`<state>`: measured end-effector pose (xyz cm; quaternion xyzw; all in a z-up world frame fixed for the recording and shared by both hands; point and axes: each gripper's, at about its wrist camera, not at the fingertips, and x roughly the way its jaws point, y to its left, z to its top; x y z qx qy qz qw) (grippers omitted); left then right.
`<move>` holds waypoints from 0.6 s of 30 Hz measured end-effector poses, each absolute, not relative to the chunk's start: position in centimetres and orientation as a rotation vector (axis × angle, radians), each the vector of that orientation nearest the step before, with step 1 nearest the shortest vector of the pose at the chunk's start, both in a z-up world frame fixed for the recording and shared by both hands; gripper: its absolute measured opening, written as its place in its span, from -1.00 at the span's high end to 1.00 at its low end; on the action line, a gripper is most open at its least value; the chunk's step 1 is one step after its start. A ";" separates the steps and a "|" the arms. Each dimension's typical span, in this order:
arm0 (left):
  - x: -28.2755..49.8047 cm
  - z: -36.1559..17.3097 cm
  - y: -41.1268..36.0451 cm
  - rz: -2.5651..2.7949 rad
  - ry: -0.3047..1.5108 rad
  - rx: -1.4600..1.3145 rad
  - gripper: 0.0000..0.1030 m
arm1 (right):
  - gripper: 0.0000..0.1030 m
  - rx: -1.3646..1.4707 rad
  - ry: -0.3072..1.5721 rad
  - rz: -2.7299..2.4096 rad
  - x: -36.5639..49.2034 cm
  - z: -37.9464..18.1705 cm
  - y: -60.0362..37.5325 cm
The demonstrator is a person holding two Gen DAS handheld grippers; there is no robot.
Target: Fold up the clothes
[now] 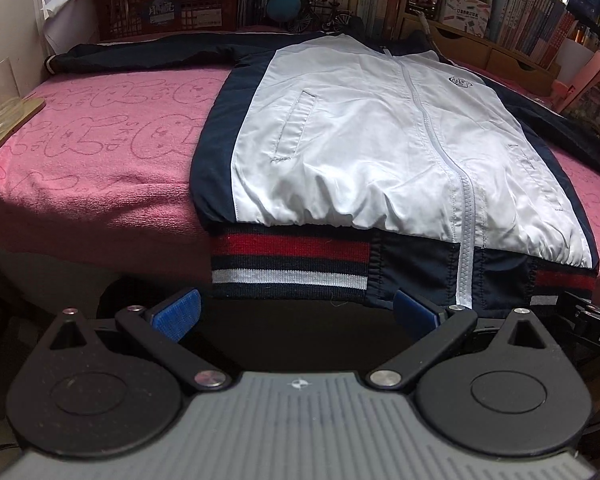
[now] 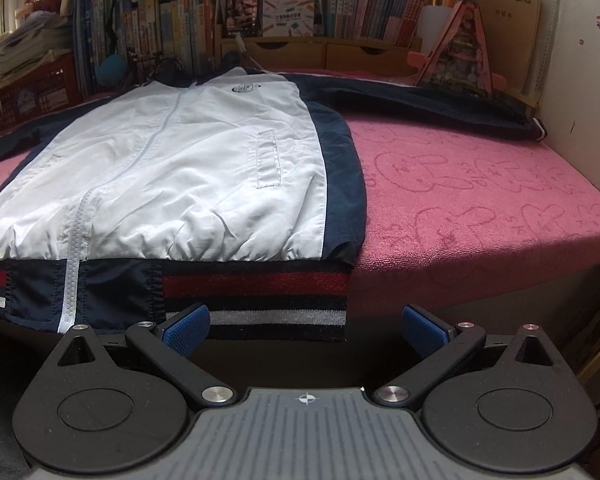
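Left wrist view is showing one zipped jacket (image 1: 380,140) lying flat on the pink towel-covered table (image 1: 100,152), its striped hem (image 1: 292,268) hanging over the near edge. Both the left gripper (image 1: 296,314) and right gripper (image 2: 306,326) are hovering wide open, gripping nothing. Grabbing only the hem's top layer risks dragging the slippery shell off the edge; two sleeves are lying outstretched.
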<state>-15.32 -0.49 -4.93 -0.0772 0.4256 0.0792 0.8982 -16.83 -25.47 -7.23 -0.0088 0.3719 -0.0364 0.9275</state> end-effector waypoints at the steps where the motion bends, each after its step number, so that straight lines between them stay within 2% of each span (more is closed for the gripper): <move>1: -15.3 -5.0 -0.5 0.163 0.884 -0.163 -1.00 | -1.00 -0.018 0.761 -0.073 -16.9 -7.2 -25.4; 9: -14.9 -5.1 -0.2 0.158 0.885 -0.165 -1.00 | -1.00 0.003 0.729 -0.050 -16.9 -6.3 -26.0; 18: -7.4 -1.0 0.5 0.130 0.759 -0.063 -1.00 | -1.00 0.235 0.523 -0.235 -11.4 -1.5 -36.0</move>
